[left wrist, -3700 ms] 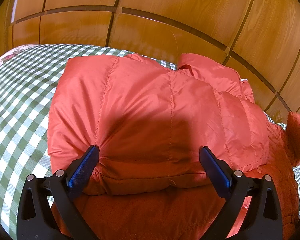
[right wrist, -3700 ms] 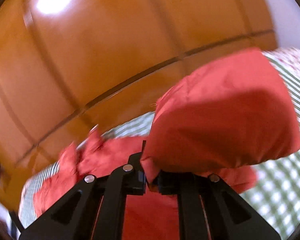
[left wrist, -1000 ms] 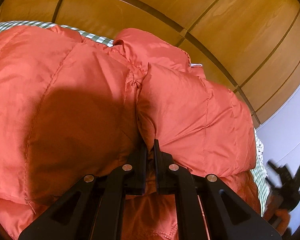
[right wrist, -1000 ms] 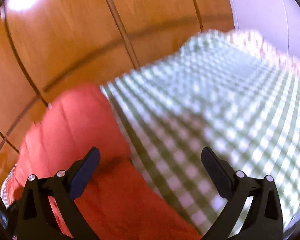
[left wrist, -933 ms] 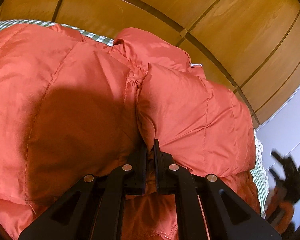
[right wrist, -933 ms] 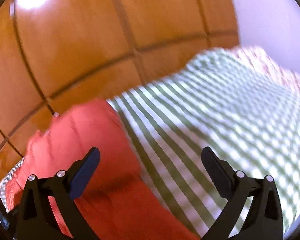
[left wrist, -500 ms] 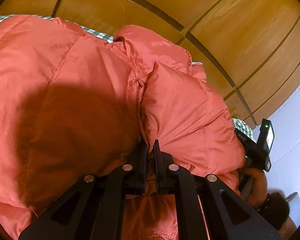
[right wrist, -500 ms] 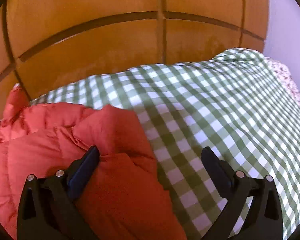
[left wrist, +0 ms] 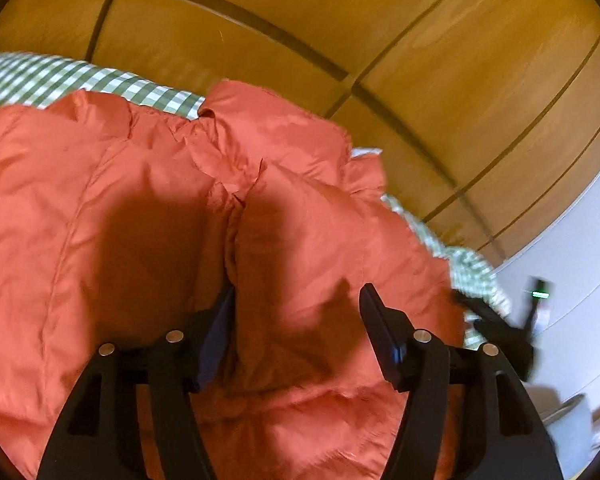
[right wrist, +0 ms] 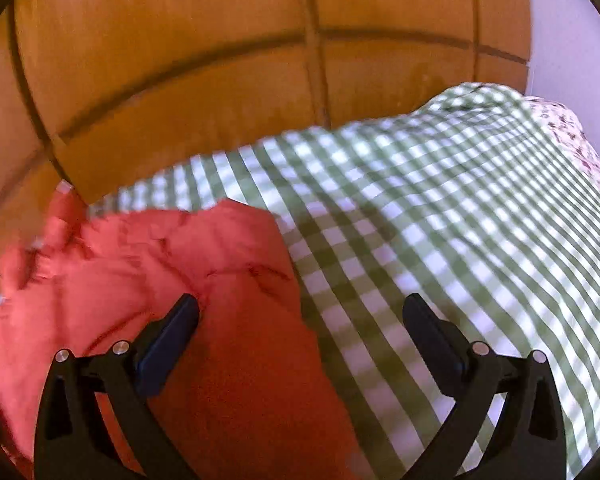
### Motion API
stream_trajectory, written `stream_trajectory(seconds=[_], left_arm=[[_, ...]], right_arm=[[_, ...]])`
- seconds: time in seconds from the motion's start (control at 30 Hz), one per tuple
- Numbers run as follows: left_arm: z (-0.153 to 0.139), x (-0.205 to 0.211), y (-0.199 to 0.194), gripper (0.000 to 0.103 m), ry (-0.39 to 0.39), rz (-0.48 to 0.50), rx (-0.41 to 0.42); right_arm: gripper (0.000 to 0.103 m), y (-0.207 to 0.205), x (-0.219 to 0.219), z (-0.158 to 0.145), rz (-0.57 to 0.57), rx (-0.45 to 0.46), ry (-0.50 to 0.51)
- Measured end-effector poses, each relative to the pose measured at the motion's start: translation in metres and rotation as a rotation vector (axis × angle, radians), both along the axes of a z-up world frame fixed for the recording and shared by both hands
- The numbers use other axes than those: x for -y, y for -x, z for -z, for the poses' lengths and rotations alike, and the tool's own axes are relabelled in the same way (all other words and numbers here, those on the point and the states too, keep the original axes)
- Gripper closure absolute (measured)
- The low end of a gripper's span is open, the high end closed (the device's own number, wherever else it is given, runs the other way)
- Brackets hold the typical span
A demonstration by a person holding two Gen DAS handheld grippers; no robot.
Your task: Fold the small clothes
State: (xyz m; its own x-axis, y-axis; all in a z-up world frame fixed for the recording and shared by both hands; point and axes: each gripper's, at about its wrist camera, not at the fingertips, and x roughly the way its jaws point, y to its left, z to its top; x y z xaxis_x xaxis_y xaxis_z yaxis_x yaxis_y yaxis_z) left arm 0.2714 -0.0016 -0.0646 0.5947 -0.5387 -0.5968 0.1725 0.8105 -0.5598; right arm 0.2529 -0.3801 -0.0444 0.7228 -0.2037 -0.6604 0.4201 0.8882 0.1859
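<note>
A red quilted puffer jacket (left wrist: 148, 216) lies folded on a bed with a green-and-white checked sheet (left wrist: 100, 84). My left gripper (left wrist: 296, 328) is just above its near folded panel, jaws opening; the panel's fabric bulges between the pads, and the left pad still touches it. In the right wrist view the same jacket (right wrist: 172, 264) fills the lower left. My right gripper (right wrist: 300, 336) hangs open over the jacket's right edge, its left finger over red fabric, its right finger over the sheet (right wrist: 440, 220). The right gripper (left wrist: 496, 320) also shows, blurred, at the left wrist view's right edge.
A wooden panelled headboard (right wrist: 220, 60) runs along the far side of the bed. A pale wall (left wrist: 580, 248) lies to the right, with pale objects on the floor (left wrist: 572, 420) below. A floral fabric (right wrist: 572, 136) edges the sheet at the far right.
My left gripper was shut on the jacket's folded panel and now its jaws stand apart, and it has pulled back slightly. The right gripper swept left, now over the jacket's right edge.
</note>
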Motion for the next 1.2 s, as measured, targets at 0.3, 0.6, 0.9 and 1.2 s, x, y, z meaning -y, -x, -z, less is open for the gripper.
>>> stream_trajectory(seconds=[0.3, 0.6, 0.9, 1.2], left_arm=[[0.031, 0.0, 0.007, 0.091, -0.166, -0.054, 0.012], [0.016, -0.008, 0.019, 0.077, -0.152, -0.054, -0.003], [-0.034, 0.023, 0.031, 0.039, -0.208, -0.032, 0.142], [0.015, 0.064, -0.028, 0.036, -0.459, 0.032, 0.098]], right_arm=[[0.002, -0.013, -0.006, 0.041, -0.03, -0.134, 0.046], [0.002, -0.001, -0.005, 0.032, -0.014, -0.07, 0.057], [0.002, 0.01, -0.022, 0.026, -0.045, -0.028, 0.107], [0.002, 0.002, -0.019, 0.032, -0.059, -0.066, 0.077]])
